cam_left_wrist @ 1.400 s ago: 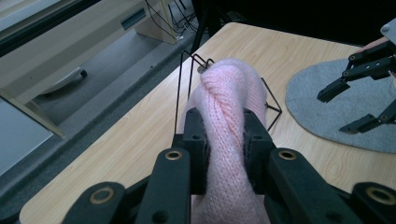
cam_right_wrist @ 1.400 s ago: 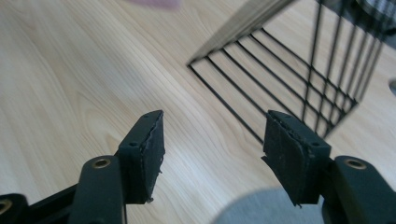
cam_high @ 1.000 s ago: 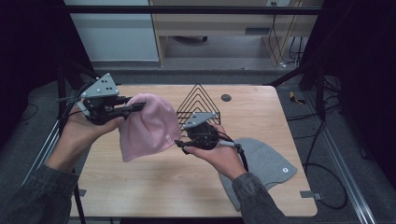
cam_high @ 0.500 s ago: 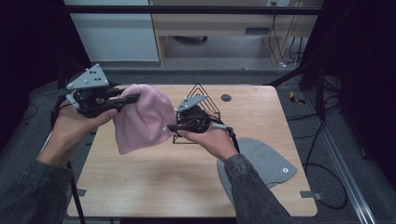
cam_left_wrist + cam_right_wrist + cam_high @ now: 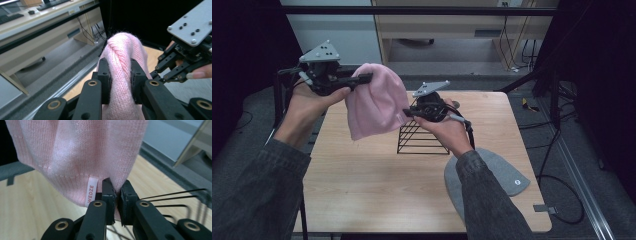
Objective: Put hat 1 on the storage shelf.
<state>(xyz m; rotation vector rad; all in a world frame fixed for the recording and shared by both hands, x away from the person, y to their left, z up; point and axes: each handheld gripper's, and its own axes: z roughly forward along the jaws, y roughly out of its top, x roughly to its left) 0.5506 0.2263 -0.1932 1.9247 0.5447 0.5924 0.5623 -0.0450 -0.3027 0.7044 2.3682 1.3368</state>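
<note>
Table (image 5: 377,180) of pale wood below, and up in the air above its far left part hangs the pink knit beanie (image 5: 377,102), stretched between both tools, long axis slanting from crown at upper left down to the ribbed hem at lower right. Grey beanie (image 5: 504,172) lies flat near the right edge, partly hidden by the sleeve. Black wire rack (image 5: 422,137) stands mid-table, its top behind the right hand. Left gripper (image 5: 120,75) is clamped on the bunched crown; right gripper (image 5: 116,188) pinches the hem beside the white label (image 5: 91,191), jaws nearly closed.
</note>
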